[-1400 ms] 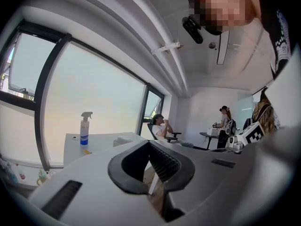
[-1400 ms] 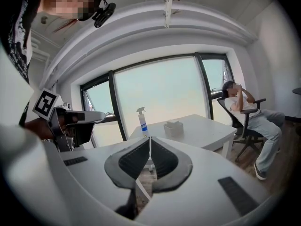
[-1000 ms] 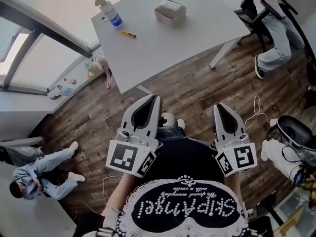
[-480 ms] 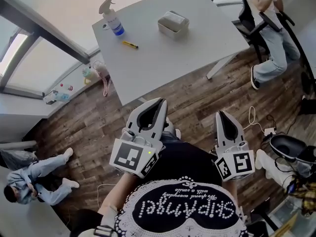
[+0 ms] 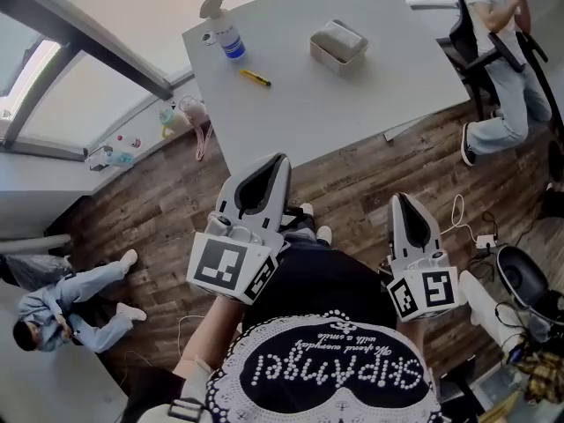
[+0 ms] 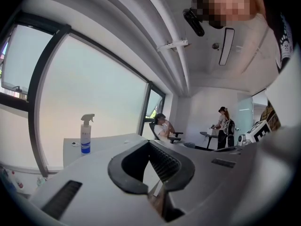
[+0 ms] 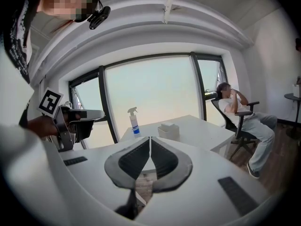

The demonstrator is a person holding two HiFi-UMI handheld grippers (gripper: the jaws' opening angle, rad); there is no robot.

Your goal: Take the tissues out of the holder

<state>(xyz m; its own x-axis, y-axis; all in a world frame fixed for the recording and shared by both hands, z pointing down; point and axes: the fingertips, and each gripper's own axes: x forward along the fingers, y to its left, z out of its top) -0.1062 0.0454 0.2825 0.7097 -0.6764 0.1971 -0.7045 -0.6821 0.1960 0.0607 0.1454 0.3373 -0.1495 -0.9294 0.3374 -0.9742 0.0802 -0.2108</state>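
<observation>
Standing on the wood floor, a person holds the left tongs and the right tongs out in front. Both are pressed together with nothing in them. The tissue holder sits on the white surface, well apart from both tongs. A spray bottle and a small yellow thing are on the surface too, to the left of the holder.

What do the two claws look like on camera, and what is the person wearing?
Both the left claw and right claw are white moulded shells tapering to a point, lined with black ribbed pads. Each carries a cube with black-and-white square markers. The person wears a black top with white lettering.
</observation>
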